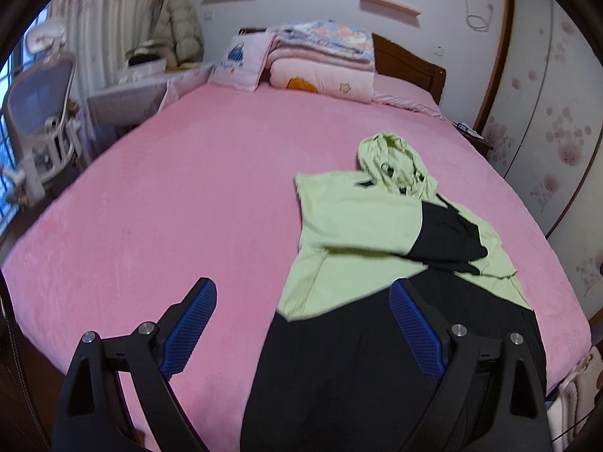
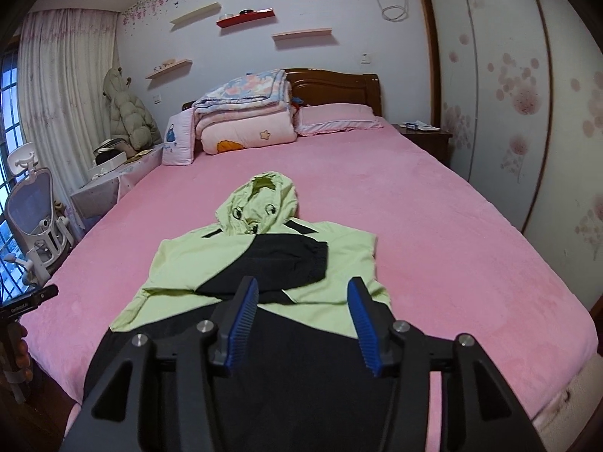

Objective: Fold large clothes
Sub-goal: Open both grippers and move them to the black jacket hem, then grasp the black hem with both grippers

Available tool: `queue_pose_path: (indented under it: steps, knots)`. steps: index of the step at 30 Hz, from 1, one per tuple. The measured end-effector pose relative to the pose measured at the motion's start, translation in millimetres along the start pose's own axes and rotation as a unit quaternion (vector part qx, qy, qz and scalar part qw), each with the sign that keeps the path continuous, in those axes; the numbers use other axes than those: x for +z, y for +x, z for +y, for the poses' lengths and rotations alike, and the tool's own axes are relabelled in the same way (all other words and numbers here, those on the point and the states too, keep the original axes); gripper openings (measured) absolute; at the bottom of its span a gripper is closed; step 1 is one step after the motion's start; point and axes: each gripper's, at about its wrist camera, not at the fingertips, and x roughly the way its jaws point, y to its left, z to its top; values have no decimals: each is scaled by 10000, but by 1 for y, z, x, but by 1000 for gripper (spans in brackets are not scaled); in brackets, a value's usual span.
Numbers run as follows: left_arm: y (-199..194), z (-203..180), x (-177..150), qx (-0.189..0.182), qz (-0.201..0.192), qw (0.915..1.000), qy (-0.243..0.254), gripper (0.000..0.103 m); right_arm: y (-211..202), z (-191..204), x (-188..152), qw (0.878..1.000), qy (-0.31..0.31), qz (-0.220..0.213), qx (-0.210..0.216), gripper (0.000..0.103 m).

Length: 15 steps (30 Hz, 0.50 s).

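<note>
A light green and black hooded jacket (image 1: 361, 226) lies flat on the pink bed (image 1: 181, 196), hood toward the headboard, one black-cuffed sleeve folded across its chest. It also shows in the right wrist view (image 2: 264, 260). My left gripper (image 1: 301, 301) is open and empty, above the jacket's lower left edge. My right gripper (image 2: 303, 297) is open and empty, above the jacket's black lower part. The left gripper's body shows at the left edge of the right wrist view (image 2: 26, 301).
Folded quilts (image 2: 245, 113) and pillows (image 2: 335, 118) are stacked by the wooden headboard (image 2: 339, 83). An office chair (image 2: 34, 211) and a cluttered table (image 2: 113, 177) stand left of the bed. A nightstand (image 2: 422, 132) and a wardrobe (image 2: 527, 94) stand on the right.
</note>
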Motion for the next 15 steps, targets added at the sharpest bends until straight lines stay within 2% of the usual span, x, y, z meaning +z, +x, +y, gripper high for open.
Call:
queue_pose_path:
  steps: [4,7,15]
  knots:
    - [6,18,-28,-164,193,9989,-384,93,-11,-11,-19,9997,-5,0,-239,53]
    - [9,27,-45,-147,259,9981,-546,93,-15,-18,-33,9991,-43,37,-408,53]
    - [20,35,-86,-100,677,9969,-381,93,-11,-38,-72,9974,-30,481,-530,53]
